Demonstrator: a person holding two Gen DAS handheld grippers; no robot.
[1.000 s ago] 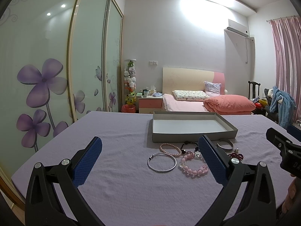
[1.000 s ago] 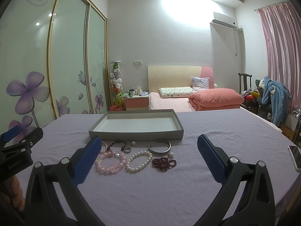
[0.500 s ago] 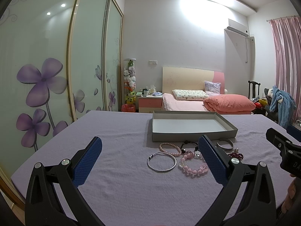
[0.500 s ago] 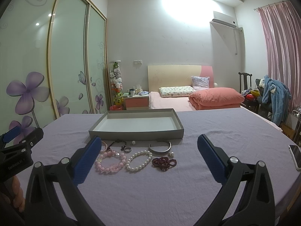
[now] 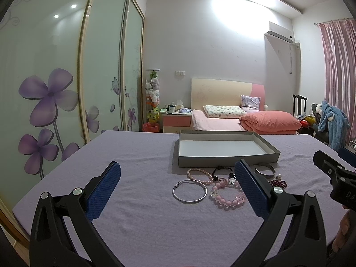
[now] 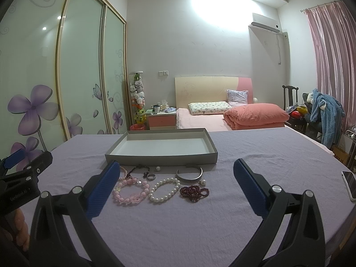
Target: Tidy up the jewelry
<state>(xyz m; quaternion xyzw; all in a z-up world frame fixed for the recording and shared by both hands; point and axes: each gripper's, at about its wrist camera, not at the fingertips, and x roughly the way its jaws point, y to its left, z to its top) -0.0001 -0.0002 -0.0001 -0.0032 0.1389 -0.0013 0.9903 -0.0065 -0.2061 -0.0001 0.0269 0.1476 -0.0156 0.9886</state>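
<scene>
I hold my left claw (image 5: 176, 182) and my right claw (image 6: 175, 181) low over the purple cloth (image 6: 178, 227), both with jaws spread wide and nothing between them — no piece is picked up yet. The landmark is the grey tray (image 6: 161, 155), which is empty. All the jewelry lies on the cloth just in front of the tray's near wall, probably so each piece needs only a short lift over the wall. Nearest to me are the pink bead bracelet (image 6: 130, 191), the white pearl bracelet (image 6: 164, 189) and the dark red bead string (image 6: 194, 191). Closer to the tray wall are a silver cuff (image 6: 189, 174), a small ring (image 6: 151, 177), etc. The thin silver bangle (image 5: 189, 191) lies left of the pink one. A phone (image 6: 350, 184) is far right of the tray — not part of the job, I think.
</scene>
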